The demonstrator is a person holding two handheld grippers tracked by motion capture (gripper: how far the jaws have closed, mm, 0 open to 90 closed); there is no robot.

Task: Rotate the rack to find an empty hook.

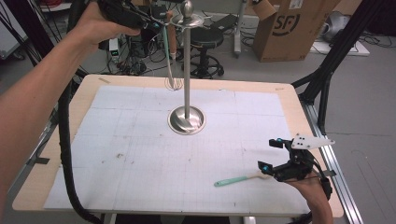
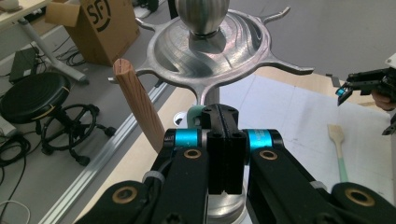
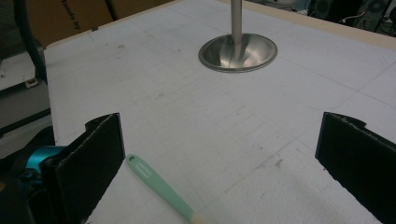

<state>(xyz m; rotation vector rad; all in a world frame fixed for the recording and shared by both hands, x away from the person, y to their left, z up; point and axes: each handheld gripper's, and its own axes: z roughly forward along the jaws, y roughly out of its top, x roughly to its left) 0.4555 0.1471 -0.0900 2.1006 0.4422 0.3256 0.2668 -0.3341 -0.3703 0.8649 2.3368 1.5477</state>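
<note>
Mint-handled wire whisk [image 1: 169, 56] nearly hung: left tongs [image 2: 219, 122] clamp its loop at the steel rack [image 1: 187, 70]; right tongs [image 1: 270, 154] gape beside the mint spatula [image 1: 238, 179].

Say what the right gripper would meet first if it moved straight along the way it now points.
Probably the round base of the metal stand; the right gripper points toward it across bare mat, though depth is uncertain.

A brown cardboard box [image 1: 292, 28] in the upper right of the high view carried large dark letters reading "SF" inside a partial ring, with a white label at its top edge too small to read. The same box [image 2: 100, 28] appeared in the upper left of the left gripper view with that "SF" mark again. No other writing was legible anywhere.
</note>
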